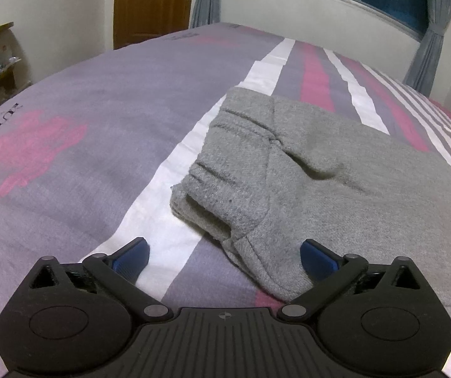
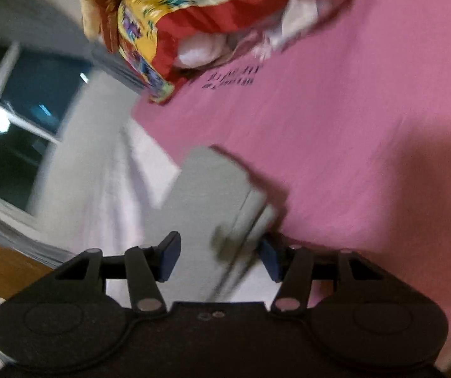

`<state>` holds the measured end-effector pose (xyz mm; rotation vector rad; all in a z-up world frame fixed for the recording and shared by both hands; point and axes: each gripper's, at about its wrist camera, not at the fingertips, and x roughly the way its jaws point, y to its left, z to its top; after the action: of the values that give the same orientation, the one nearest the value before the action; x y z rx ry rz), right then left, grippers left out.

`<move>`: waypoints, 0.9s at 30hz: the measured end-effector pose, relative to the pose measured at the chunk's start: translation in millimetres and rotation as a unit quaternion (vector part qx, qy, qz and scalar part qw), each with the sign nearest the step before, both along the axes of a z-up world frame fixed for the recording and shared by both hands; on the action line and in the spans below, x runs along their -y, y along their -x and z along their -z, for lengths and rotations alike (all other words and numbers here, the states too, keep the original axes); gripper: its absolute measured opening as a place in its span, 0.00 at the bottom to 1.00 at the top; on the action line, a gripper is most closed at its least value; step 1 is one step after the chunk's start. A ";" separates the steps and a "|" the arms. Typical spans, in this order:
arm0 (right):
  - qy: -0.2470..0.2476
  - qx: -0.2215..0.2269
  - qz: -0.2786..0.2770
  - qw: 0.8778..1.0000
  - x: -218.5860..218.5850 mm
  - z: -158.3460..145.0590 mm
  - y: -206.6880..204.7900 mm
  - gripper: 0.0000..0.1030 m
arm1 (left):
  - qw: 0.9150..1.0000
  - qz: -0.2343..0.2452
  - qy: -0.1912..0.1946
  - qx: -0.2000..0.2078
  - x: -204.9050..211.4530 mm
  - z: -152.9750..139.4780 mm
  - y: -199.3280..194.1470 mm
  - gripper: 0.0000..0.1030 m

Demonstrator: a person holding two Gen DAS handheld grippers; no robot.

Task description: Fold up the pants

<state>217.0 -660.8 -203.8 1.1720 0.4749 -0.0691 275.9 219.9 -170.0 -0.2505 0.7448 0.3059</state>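
Left hand-held gripper (image 1: 223,256) is spread wide with nothing between its blue pads (image 1: 131,256), hovering low over the near corner of the grey fleece pants (image 1: 319,189). Those are lying already partly folded on the purple, pink and white striped bedsheet (image 1: 83,141). Right hand-held gripper (image 2: 220,260) is about halfway open. Grey cloth sits in the gap between its pads, but that view is smeared with motion, so I honestly can't tell if it's pinching anything.

What could go wrong, I reckon:
- The layers are thick and stacked at that near corner. Closing the left one there might catch only the top layer, or grab the sheet along with it, and drag the whole fold apart.
- The right side looks to be swinging fast. A loose hold on soft fleece could let the end slip out and flop down crooked.
- The pants sit near the bed's right side, so a hard pull could slide them toward the edge.

Count, biggest first: one bed, one pair of pants, one bundle of red and yellow patterned fabric (image 2: 168,22) lying further up the bed, two grippers.
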 end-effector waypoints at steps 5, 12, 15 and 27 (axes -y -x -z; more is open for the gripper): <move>0.114 -0.030 -0.013 0.993 -16.1 -21.3 -8.9 0.12 | 1.000 -0.001 0.000 0.003 0.4 1.8 2.8 1.00; 0.182 0.072 -0.029 0.980 -23.2 -55.7 11.9 0.12 | 1.000 0.001 0.000 0.005 -0.4 2.2 3.9 1.00; 0.192 -0.040 -0.028 0.980 -12.4 -15.8 -7.8 0.13 | 1.000 0.003 0.000 0.003 -0.6 1.8 3.9 1.00; 0.308 -0.026 -0.012 0.951 -66.5 -60.1 27.2 0.37 | 0.993 0.059 -0.026 0.103 61.3 -62.0 42.5 1.00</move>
<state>189.9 -594.4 -143.7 0.5515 0.4677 -0.2115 233.5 158.6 -107.9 -0.1839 0.5450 0.1838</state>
